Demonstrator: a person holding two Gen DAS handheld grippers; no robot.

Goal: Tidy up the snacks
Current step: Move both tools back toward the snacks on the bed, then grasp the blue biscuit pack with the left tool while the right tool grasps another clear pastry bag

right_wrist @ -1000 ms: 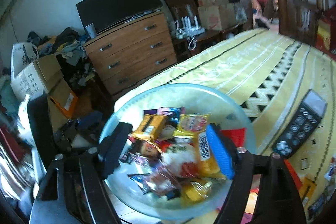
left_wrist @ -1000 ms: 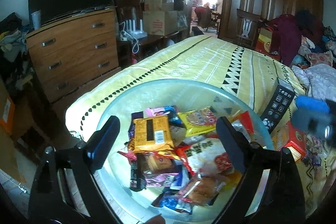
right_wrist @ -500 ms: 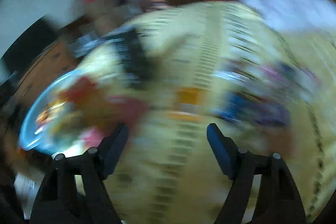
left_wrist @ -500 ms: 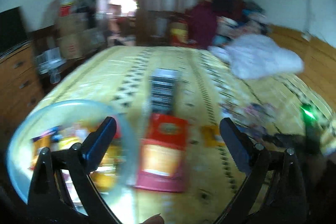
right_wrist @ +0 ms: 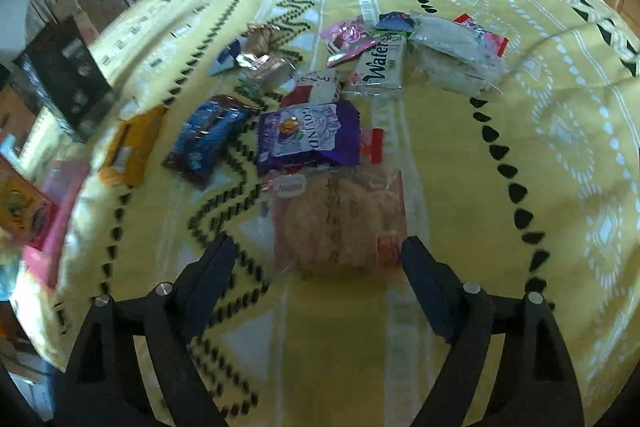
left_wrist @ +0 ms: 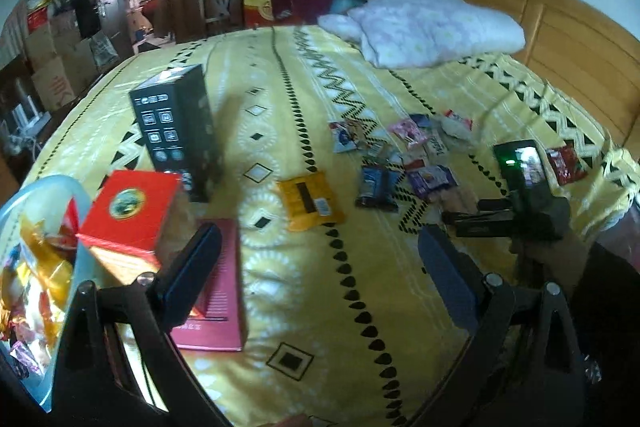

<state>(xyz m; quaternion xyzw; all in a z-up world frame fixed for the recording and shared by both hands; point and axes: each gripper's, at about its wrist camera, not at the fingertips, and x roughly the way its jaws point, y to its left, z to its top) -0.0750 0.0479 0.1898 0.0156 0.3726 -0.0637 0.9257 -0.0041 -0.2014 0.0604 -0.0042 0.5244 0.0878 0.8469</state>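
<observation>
From the left wrist, the left gripper [left_wrist: 320,275] hangs wide and empty over the bedspread [left_wrist: 360,307] near the snack bowl [left_wrist: 80,195]; from the right wrist, the right gripper [right_wrist: 318,267], jaws just widened and empty, seems set to close on the clear-wrapped pastry [right_wrist: 340,223].

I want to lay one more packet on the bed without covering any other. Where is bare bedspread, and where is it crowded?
Bare bedspread lies between the dark red flat box and the left gripper's right finger. More is free right of the round cracker packet, toward the black dotted line. Crowded: the snack cluster around the purple packet and wafer packet.
</observation>
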